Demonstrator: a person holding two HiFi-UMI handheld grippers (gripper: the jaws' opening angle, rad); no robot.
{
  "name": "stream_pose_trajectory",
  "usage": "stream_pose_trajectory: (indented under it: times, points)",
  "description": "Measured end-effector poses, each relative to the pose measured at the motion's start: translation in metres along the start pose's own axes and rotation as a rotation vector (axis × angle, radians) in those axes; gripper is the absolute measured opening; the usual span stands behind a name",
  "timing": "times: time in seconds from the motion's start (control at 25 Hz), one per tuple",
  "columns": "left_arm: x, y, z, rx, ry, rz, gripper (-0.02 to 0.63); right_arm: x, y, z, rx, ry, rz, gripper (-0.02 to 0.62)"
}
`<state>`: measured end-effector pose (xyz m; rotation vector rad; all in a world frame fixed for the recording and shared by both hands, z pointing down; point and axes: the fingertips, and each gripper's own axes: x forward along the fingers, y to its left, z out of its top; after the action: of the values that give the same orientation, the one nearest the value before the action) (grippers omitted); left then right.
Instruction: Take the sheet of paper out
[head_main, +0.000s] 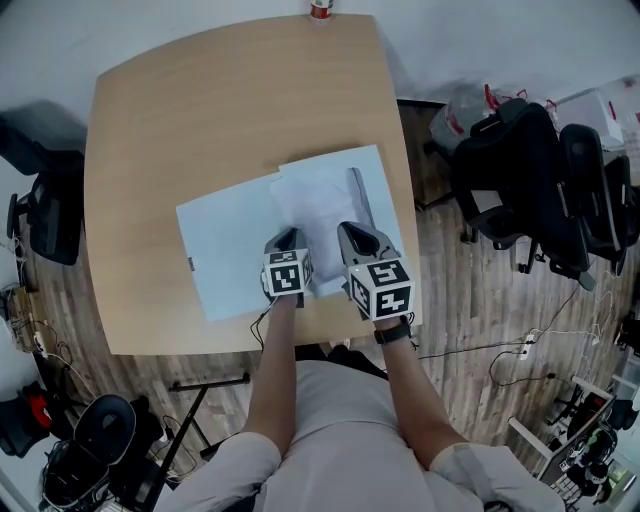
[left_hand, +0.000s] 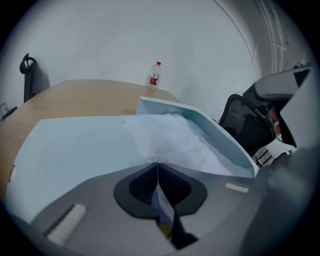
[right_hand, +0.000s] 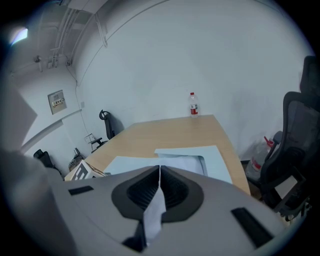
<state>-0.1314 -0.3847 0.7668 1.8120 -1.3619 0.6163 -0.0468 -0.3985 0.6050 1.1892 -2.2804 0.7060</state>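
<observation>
Just below the middle of the head view, both grippers sit side by side at the near edge of a pale blue folder (head_main: 225, 250) that lies open on the wooden table (head_main: 180, 100). The white sheet of paper (head_main: 315, 205) lies inside it, right of centre in that frame, wrinkled and partly tucked under the folder's right-hand flap. The left gripper (left_hand: 158, 167) is clenched — in its own view the jaws meet with a thin pale strip pinched between them, and the wrinkled paper runs straight up out of the pinch. The right gripper (right_hand: 159, 172) is likewise clamped on a thin pale edge. The left gripper view shows the folder's right flap lifted off the table and rising toward the right of the frame, so the edge it grips appears to be that flap. A small bottle (head_main: 320, 8) with a red label stands at the table's far edge, top centre of the head view. Black office chairs (head_main: 520, 170) crowd the right side.
</observation>
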Motion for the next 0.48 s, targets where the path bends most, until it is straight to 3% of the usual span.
stream_pose_trajectory:
  times: [0.2, 0.48]
  points:
    - [-0.011, 0.000, 0.006, -0.019, -0.031, 0.011, 0.015, -0.014, -0.003, 0.006, -0.011, -0.021, -0.005, 0.014]
    - [-0.042, 0.002, 0.029, 0.017, -0.092, 0.035, 0.014, -0.035, 0.002, 0.029, -0.041, -0.086, 0.008, 0.014]
